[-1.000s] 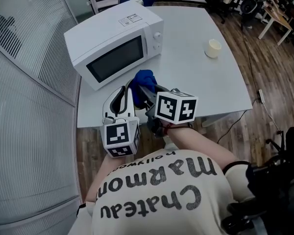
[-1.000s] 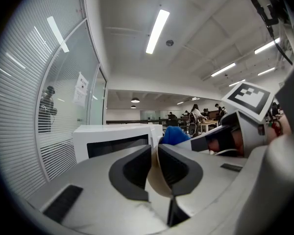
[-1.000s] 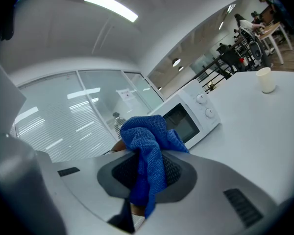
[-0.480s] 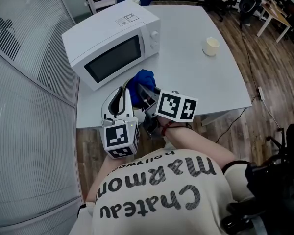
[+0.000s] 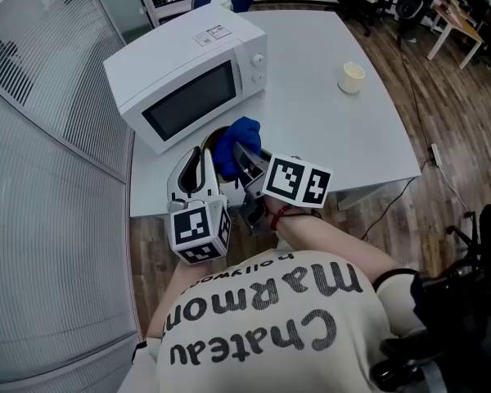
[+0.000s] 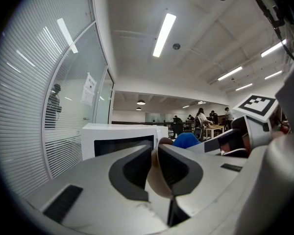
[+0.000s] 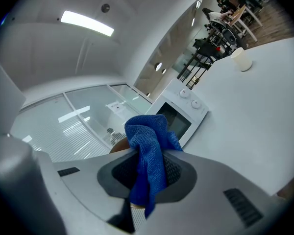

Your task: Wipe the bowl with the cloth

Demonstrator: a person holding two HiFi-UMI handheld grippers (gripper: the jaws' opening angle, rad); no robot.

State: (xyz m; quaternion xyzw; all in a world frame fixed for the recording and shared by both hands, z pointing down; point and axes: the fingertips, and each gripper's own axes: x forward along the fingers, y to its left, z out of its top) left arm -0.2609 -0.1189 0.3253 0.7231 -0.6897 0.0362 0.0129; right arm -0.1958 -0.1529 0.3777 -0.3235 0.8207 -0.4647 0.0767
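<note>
- Bowl (image 6: pixel 157 176): one, tan-brown. We find its rim between the jaws of the left gripper (image 6: pixel 154 150), which are closed on it. It is held in front of the microwave (image 5: pixel 188 76), by the near edge of the counter (image 5: pixel 327 137). In the head view it is mostly hidden behind the left gripper and the cloth.
- Cloth (image 7: pixel 149 131): one, blue, bunched. The jaws of the right gripper (image 7: pixel 152 151) are clamped on it, with a tuft standing up past the tips and a tail hanging below. In the right gripper view we see a brown edge of the bowl just behind and below the cloth. We cannot tell whether the two touch.
- Grippers: two, side by side with their tips close together, both aimed toward the microwave. Each carries a cube with square markers at the rear.
- Microwave: one, white, door shut, set at an angle on the far left part of the counter.
- Cup (image 5: pixel 353 78): one, pale, upright, well apart from the grippers on the far right of the counter.
- Shirt (image 5: pixel 262 318): light, with dark lettering, filling the bottom of the head view.
- Surroundings: a wooden floor (image 5: pixel 450 113) to the right of the counter and a glass wall (image 5: pixel 41 178) with blinds to the left.
</note>
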